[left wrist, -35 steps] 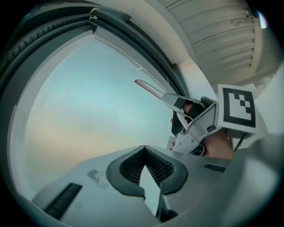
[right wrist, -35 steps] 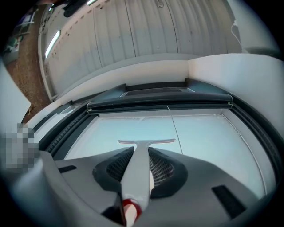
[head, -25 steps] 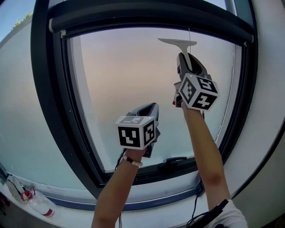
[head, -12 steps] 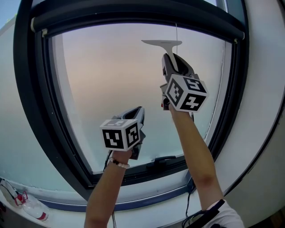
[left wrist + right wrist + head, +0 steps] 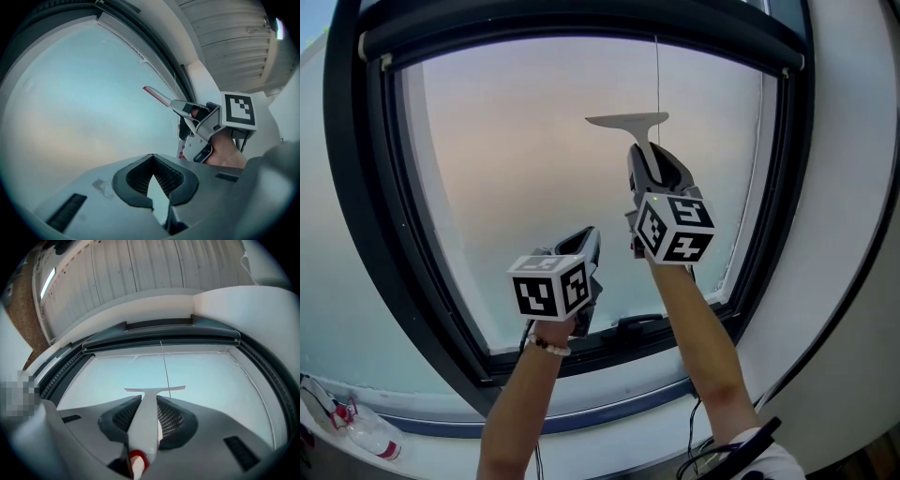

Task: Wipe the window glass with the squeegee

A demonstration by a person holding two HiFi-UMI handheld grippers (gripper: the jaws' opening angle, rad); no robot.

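The white squeegee (image 5: 628,122) lies with its blade flat against the frosted window glass (image 5: 516,159), in the upper middle of the pane. My right gripper (image 5: 649,167) is shut on its handle just below the blade. In the right gripper view the handle (image 5: 146,420) runs between the two pads, with its red end nearest the camera. My left gripper (image 5: 587,242) hovers lower and to the left, in front of the glass, shut with nothing in it. The left gripper view shows its pads (image 5: 140,174) closed, and the squeegee (image 5: 158,97) up to the right.
A thick dark window frame (image 5: 358,187) rings the pane, with a roller blind casing (image 5: 581,21) along the top. A thin pull cord (image 5: 657,75) hangs beside the squeegee. A black window handle (image 5: 639,324) sits on the bottom frame. A plastic bottle (image 5: 356,427) lies on the sill at lower left.
The right gripper has drawn the squeegee down the glass and slightly left. The left gripper has stayed roughly where it was, still shut.
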